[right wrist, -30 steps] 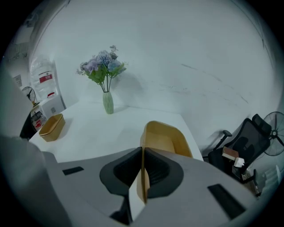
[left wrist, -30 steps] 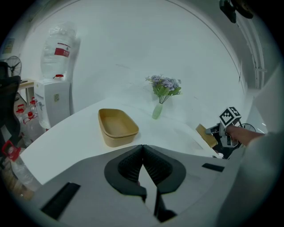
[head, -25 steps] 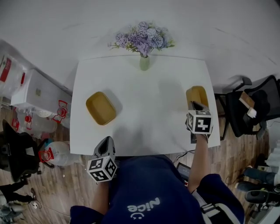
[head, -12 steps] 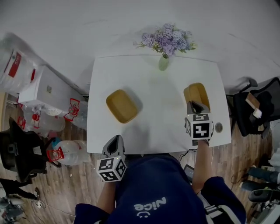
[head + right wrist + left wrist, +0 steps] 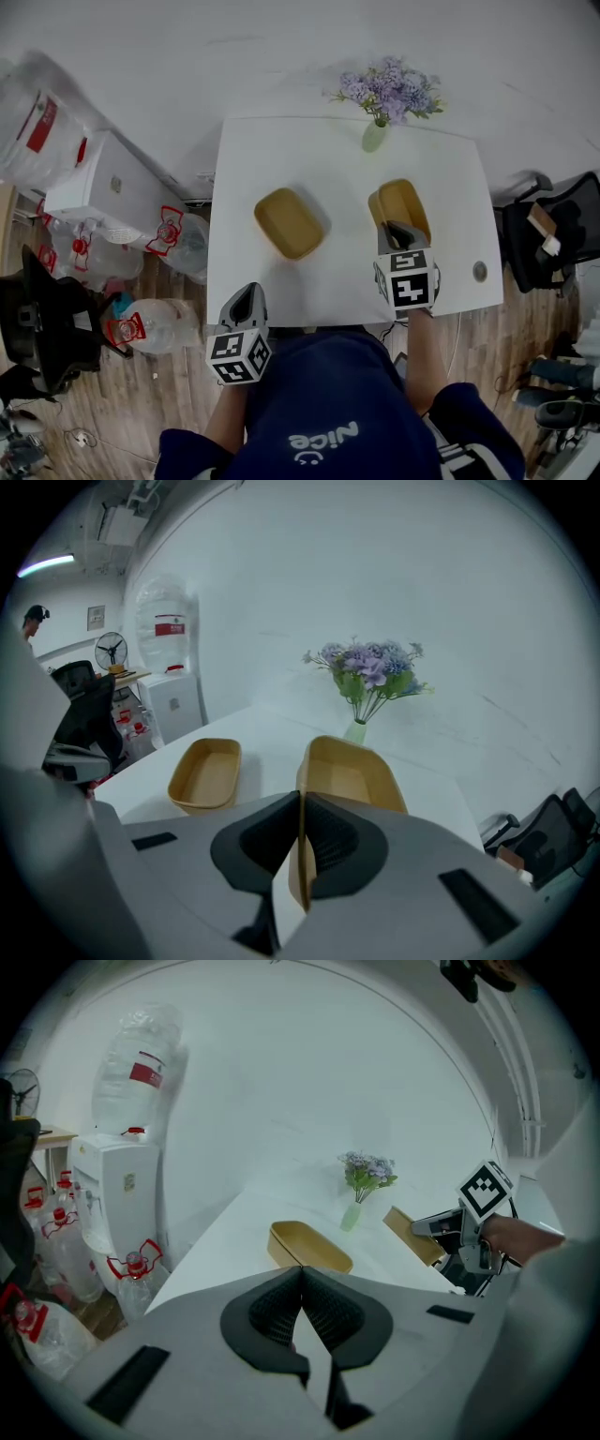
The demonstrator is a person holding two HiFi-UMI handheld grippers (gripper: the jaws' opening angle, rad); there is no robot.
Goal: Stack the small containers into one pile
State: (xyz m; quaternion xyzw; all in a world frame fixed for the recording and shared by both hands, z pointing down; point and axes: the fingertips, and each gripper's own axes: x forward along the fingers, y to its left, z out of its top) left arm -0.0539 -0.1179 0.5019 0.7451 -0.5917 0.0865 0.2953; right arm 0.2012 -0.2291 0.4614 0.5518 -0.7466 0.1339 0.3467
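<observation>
Two tan, shallow containers are on a white table [image 5: 262, 159]. One container [image 5: 290, 223] [image 5: 206, 772] [image 5: 309, 1246] lies flat left of the table's middle. The other container [image 5: 400, 204] [image 5: 352, 772] [image 5: 412, 1234] is tilted up on edge, right of the first and apart from it. My right gripper [image 5: 398, 232] [image 5: 300, 803] is shut on its near rim. My left gripper [image 5: 247, 302] [image 5: 302, 1274] hangs at the table's front edge, shut with nothing between its jaws.
A green vase of purple flowers [image 5: 377, 131] [image 5: 366, 672] stands at the table's back edge. A small round disc [image 5: 480, 272] lies near the right edge. A water dispenser [image 5: 98, 187] and bottles stand on the floor left; a black chair [image 5: 553, 234] stands right.
My right gripper has carried its container leftwards, closer to the flat container. The head view has shifted, so the table now shows further right. The left gripper stays at the front edge.
</observation>
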